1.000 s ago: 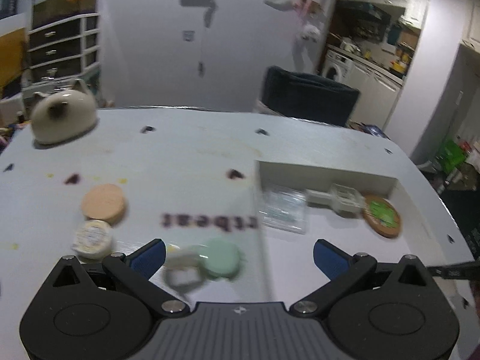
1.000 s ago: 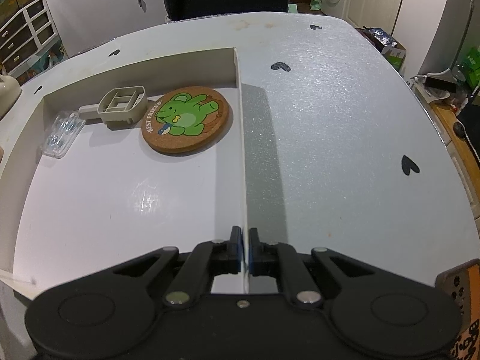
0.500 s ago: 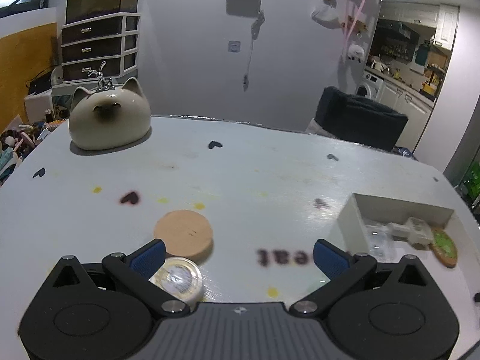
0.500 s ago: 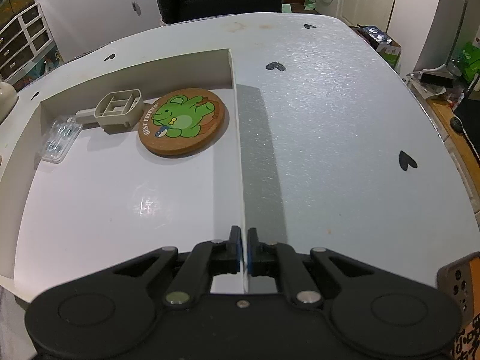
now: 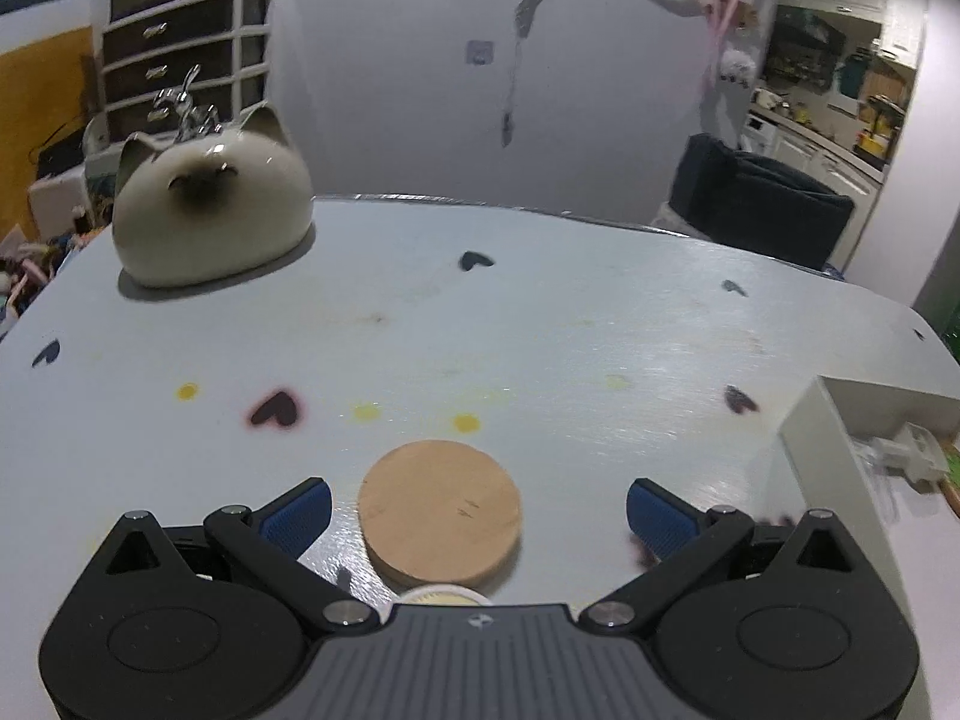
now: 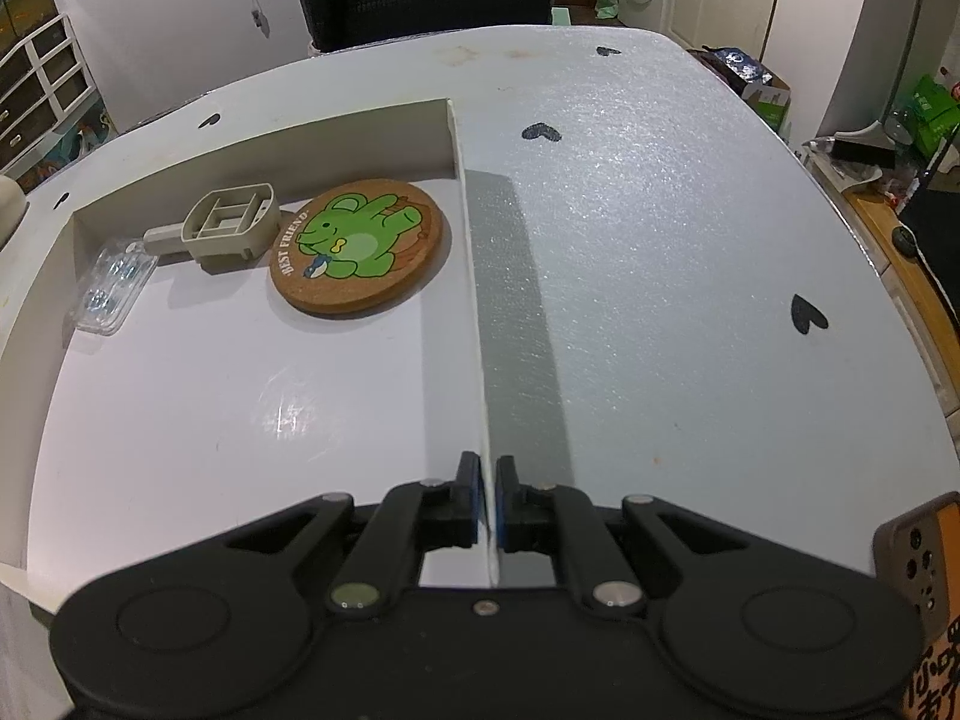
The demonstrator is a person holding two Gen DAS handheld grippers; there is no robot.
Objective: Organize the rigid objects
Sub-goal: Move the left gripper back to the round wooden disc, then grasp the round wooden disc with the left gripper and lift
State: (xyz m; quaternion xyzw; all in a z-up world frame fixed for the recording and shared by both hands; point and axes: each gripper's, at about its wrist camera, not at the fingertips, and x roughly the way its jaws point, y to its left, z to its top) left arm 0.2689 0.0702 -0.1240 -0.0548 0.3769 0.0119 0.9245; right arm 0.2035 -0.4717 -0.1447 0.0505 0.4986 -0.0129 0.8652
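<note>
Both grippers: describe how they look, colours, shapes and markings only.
The left gripper has a matte black body with two round housings, angular black linkage arms with silver pivot screws, a grey ribbed centre plate bearing a small logo, and blue ribbed finger pads. The right gripper is the same black build, with blue pads. No cables or sleeves show.

The round pale wooden disc (image 5: 440, 510) looks matt and smooth; the cream cat-shaped ceramic pot (image 5: 211, 210) is glossy; the round cork coaster (image 6: 359, 246) looks rough-edged.
</note>
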